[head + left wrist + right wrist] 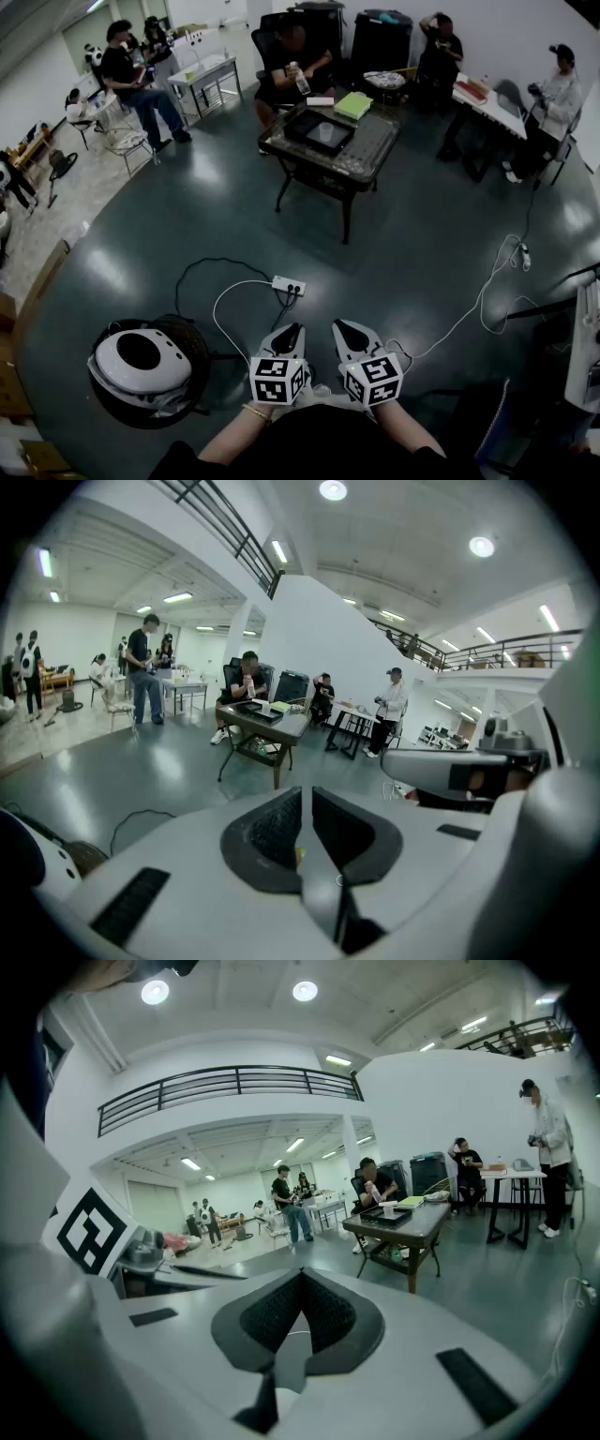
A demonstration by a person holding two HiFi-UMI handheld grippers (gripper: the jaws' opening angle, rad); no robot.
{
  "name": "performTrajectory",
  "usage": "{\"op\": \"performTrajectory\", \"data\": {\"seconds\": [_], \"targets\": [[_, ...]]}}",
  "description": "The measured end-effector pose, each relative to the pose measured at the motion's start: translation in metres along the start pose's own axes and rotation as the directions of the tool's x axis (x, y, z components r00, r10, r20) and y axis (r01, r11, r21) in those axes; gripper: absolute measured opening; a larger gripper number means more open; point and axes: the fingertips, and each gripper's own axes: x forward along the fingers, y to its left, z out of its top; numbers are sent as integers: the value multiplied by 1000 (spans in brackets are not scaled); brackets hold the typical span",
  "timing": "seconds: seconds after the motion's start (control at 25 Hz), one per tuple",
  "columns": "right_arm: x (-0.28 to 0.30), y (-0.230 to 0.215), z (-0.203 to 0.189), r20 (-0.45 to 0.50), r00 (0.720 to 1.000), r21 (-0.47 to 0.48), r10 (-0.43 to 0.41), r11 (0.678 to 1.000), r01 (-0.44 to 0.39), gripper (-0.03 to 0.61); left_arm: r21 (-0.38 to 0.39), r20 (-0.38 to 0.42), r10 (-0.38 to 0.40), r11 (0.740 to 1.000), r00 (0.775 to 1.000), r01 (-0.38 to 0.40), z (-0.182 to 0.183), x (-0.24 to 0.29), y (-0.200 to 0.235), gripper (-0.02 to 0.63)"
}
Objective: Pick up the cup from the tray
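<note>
The black tray (pixel 298 120) lies on a dark glass-topped table (pixel 366 155) far across the floor. In the right gripper view a small white cup (pixel 389 1209) stands on that tray (pixel 375 1217). Both grippers are held close to the person's body, well short of the table. My left gripper (pixel 289 330) points toward the table; its pads (pixel 281 827) stand nearly together with a thin slit between them and nothing in it. My right gripper (pixel 343 328) sits beside it, its fingertips (pixel 323 1312) meeting, empty.
A green book (pixel 352 105) lies on the table's far side, with a seated person (pixel 291 56) behind it. A power strip (pixel 288 285) and loose cables (pixel 497 272) cross the floor between me and the table. A round white and black device (pixel 141 361) sits at my left.
</note>
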Motion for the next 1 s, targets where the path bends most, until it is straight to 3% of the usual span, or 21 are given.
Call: {"op": "performTrajectory", "data": {"seconds": [0.28, 0.48, 1.0], "targets": [[-33, 16, -6, 33, 999, -8, -21, 1000, 21, 11, 91, -21, -27, 995, 999, 29, -1, -27, -21, 22], [-43, 17, -8, 40, 999, -10, -18, 1000, 18, 11, 55, -19, -38, 998, 999, 39, -6, -34, -26, 20], [-41, 14, 0, 77, 997, 8, 3, 1000, -4, 12, 3, 8, 42, 999, 999, -42, -4, -35, 0, 20]]}}
